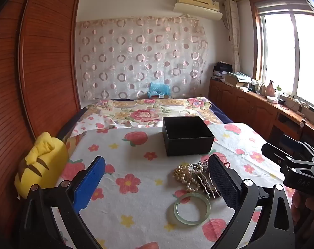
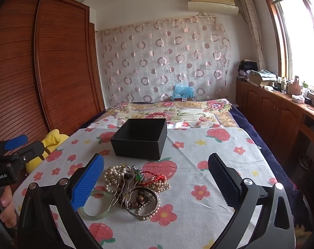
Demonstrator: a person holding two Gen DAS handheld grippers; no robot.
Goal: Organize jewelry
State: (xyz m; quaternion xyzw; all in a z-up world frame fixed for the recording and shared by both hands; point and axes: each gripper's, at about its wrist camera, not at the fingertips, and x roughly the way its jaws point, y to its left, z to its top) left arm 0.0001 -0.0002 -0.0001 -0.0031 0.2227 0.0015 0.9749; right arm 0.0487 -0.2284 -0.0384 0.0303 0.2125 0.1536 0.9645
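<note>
A heap of jewelry lies on the flowered cloth: a pearl necklace [image 2: 113, 175], a silver bangle [image 2: 142, 204], wavy hair pins [image 2: 123, 188], a red cord piece [image 2: 155, 178] and a pale green jade bangle [image 1: 192, 208], also seen in the right wrist view [image 2: 96, 208]. An open, empty black box [image 1: 187, 136] stands behind the heap, also in the right wrist view [image 2: 140, 138]. My left gripper [image 1: 157, 184] is open, hovering left of the heap. My right gripper [image 2: 157, 184] is open, hovering over the heap.
A yellow plush toy [image 1: 42, 166] sits at the table's left edge. A bed with a floral blanket [image 1: 146, 110] lies beyond the table. A wooden wardrobe [image 1: 42, 62] stands at left. Cluttered wooden cabinets [image 2: 281, 108] run under the window at right.
</note>
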